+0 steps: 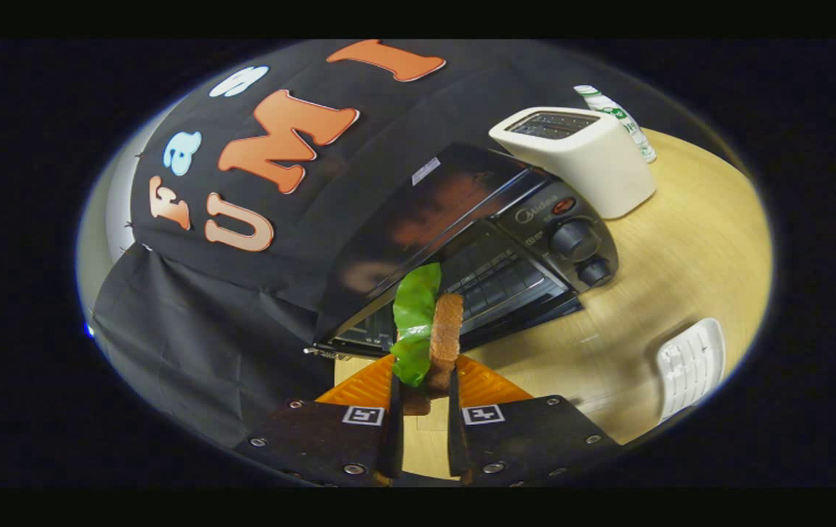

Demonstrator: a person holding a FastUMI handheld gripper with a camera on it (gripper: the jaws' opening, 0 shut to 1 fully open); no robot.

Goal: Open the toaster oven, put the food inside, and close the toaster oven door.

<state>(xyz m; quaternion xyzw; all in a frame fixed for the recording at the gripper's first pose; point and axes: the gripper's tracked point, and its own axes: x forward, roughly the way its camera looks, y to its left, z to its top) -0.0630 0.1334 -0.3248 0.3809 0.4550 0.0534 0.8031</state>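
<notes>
My gripper point(425, 391) is shut on a sandwich piece point(429, 333), a brown bread slice point(446, 337) with a green lettuce leaf point(413, 322) against it, held upright between both fingers. Just beyond the food stands the black toaster oven point(462, 212) on the wooden table point(681, 249). Its glass door point(506, 296) looks dropped open toward me, and a wire rack shows behind it. The control panel with two knobs point(575, 241) is on the oven's right side. The food partly hides the oven's opening.
A white pop-up toaster point(579, 157) stands right behind the oven's knob side, with a white and green bottle point(619, 121) behind it. A white ribbed tray point(692, 366) lies on the table to the right of my fingers. Black cloth hangs to the left.
</notes>
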